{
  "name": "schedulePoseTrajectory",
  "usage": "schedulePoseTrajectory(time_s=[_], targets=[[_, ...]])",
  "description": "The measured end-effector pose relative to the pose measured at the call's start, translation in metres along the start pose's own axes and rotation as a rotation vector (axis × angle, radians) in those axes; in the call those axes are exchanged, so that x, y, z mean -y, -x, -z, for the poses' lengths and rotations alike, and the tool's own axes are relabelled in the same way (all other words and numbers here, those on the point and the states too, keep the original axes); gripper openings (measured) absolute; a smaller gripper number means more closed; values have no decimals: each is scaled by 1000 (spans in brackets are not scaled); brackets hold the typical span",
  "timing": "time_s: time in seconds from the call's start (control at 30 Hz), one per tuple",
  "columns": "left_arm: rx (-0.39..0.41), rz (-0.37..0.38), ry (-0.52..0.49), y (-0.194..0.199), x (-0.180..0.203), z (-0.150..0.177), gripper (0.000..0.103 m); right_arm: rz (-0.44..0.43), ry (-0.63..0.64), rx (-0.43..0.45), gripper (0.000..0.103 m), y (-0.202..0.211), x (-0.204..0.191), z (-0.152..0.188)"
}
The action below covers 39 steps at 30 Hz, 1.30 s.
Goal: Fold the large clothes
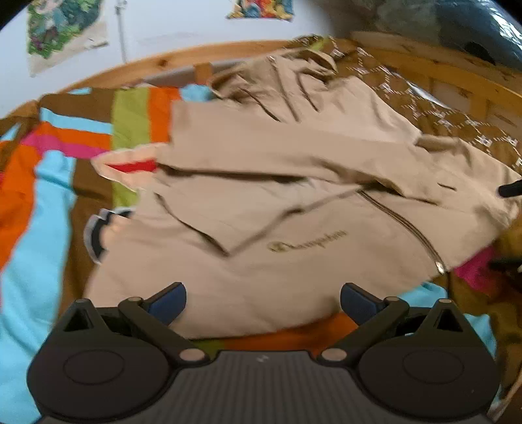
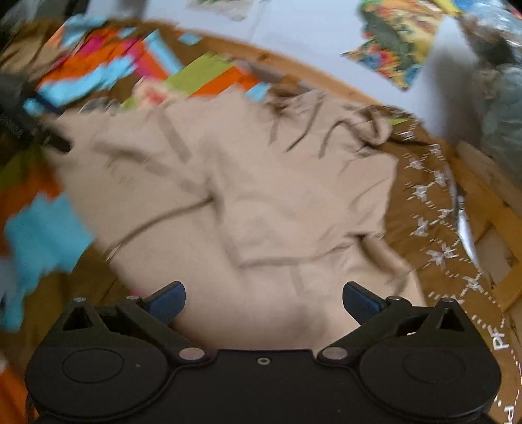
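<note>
A large beige zip hoodie [image 1: 277, 208] lies spread on a bed, with one sleeve folded across its chest and its red-striped cuff [image 1: 130, 164] at the left. A logo [image 1: 306, 243] and a zipper [image 1: 404, 225] show on the front. My left gripper [image 1: 262, 301] is open and empty, just above the hoodie's near hem. In the right wrist view the hoodie [image 2: 261, 202] fills the middle, its hood [image 2: 368, 127] at the far end. My right gripper [image 2: 263, 301] is open and empty over the fabric. The other gripper's fingers [image 1: 509, 189] show at the right edge.
The bed has a striped multicolour cover [image 1: 49, 202] and a brown patterned blanket [image 2: 434, 208]. A wooden bed frame [image 1: 440, 65] runs round the far and right sides. Posters [image 1: 62, 29] hang on the white wall. A grey and blue bundle [image 2: 502, 107] lies at the far right.
</note>
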<state>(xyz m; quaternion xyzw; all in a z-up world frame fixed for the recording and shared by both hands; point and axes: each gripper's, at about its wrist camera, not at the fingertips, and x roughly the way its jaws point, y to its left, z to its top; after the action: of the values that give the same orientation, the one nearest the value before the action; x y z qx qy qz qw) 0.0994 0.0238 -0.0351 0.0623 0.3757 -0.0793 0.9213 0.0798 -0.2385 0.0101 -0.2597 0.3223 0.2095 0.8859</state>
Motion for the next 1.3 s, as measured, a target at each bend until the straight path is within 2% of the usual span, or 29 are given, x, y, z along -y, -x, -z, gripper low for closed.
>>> schedulePoseTrajectory(time_s=[0.1, 0.17, 0.33, 0.4, 0.53, 0.7, 0.8, 0.87, 0.97, 1.03, 1.13, 1.23, 1.3], targets=[[-10, 29, -17, -8, 11, 4, 102, -27, 64, -69, 102, -8, -21, 10], [-7, 40, -34, -11, 16, 4, 102, -14, 87, -82, 102, -19, -29, 12], [4, 60, -85, -9, 29, 5, 102, 56, 9, -32, 102, -33, -20, 8], [10, 61, -106, -8, 33, 7, 102, 57, -24, -11, 102, -32, -15, 7], [2, 47, -142, -12, 40, 5, 101, 89, -86, 89, 102, -20, -5, 3], [3, -30, -202, -20, 43, -7, 83, 82, -284, 213, 102, -13, 24, -5], [-4, -65, -182, -25, 36, -13, 77, 71, -370, 226, 102, -15, 36, -7], [-23, -62, -143, -28, 27, -19, 77, 67, -374, 225, 102, -16, 37, -7], [-31, -24, -67, -26, 16, -23, 77, 37, -350, 198, 102, -17, 33, -8], [-32, -20, -63, -24, 13, -23, 78, -17, -300, 172, 102, -15, 27, -9], [-40, -27, -81, -24, 14, -21, 79, -72, -115, 77, 102, -19, 6, -8], [-40, -24, -72, -23, 15, -20, 81, -64, 67, 15, 101, -28, -24, -1], [-32, -15, -66, -21, 16, -19, 87, -40, 74, 14, 101, -32, -30, -1]])
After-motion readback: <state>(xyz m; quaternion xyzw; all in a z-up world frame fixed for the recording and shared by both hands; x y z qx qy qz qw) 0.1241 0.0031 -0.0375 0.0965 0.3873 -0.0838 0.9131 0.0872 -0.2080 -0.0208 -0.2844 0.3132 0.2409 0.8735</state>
